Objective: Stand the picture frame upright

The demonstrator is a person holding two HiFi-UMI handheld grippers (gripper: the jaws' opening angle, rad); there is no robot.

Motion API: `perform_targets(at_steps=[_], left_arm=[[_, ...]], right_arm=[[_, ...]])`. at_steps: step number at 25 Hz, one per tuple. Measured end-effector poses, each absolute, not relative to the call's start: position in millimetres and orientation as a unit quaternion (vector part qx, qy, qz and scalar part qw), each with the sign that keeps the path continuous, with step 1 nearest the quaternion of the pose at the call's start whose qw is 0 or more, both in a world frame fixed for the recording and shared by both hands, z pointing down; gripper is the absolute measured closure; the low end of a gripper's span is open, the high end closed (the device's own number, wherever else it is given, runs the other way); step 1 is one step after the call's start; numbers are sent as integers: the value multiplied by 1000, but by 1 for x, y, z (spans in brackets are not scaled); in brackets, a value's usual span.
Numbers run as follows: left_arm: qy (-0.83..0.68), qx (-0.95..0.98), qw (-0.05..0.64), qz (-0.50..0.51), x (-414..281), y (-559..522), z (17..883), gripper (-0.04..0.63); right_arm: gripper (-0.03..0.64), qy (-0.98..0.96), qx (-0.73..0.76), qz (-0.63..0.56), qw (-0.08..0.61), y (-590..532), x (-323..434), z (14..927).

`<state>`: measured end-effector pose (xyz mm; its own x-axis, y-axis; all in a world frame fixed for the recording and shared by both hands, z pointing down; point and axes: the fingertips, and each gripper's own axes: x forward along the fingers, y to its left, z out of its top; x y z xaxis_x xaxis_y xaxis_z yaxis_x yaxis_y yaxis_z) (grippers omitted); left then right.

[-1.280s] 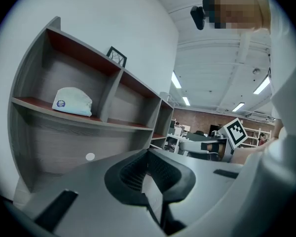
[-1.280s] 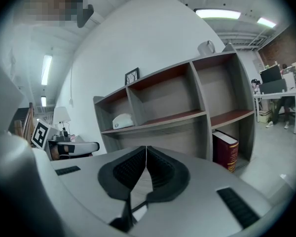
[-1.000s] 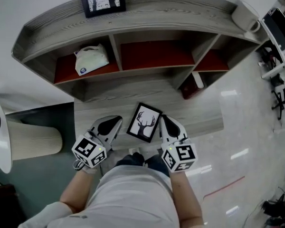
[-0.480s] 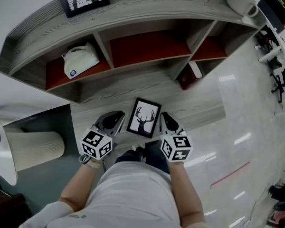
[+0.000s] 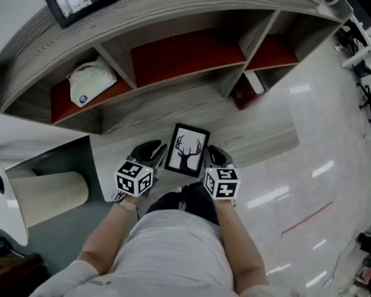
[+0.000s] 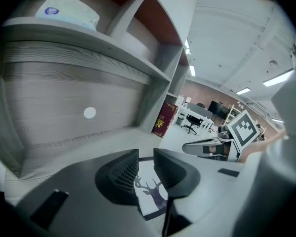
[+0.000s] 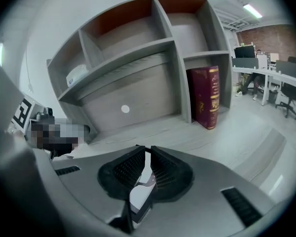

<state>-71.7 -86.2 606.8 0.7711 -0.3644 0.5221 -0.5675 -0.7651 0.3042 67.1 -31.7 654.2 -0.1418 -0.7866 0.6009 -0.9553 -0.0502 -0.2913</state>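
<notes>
right fingers (image 7: 168, 173) nose-down on picture frame (image 5: 187, 151)

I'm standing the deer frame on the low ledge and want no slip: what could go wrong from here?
1. The left gripper has just been opening; the edge of the picture frame shows in its gap, pads off it. Only the right gripper, shut on the other edge, holds it, so it may swing or slip.
2. The frame's face tilts upward; released now on the wooden ledge, it would likely fall flat.
</notes>
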Motion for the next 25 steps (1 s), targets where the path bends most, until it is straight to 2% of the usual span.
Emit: perform_targets(at_steps=[8, 13, 17, 25], left_arm=[[-255, 890, 262, 272, -63, -86, 663, 463], [-259, 876, 269, 305, -60, -86, 698, 453], [-261, 865, 283, 323, -61, -83, 722, 453], [-265, 843, 300, 360, -68, -76, 762, 453]], right_arm=[[595, -651, 639, 385, 140, -28, 67, 711], [590, -642, 633, 408, 146, -27, 67, 737], [515, -637, 622, 430, 149, -25, 64, 753], [471, -616, 607, 465, 187, -19, 56, 783]])
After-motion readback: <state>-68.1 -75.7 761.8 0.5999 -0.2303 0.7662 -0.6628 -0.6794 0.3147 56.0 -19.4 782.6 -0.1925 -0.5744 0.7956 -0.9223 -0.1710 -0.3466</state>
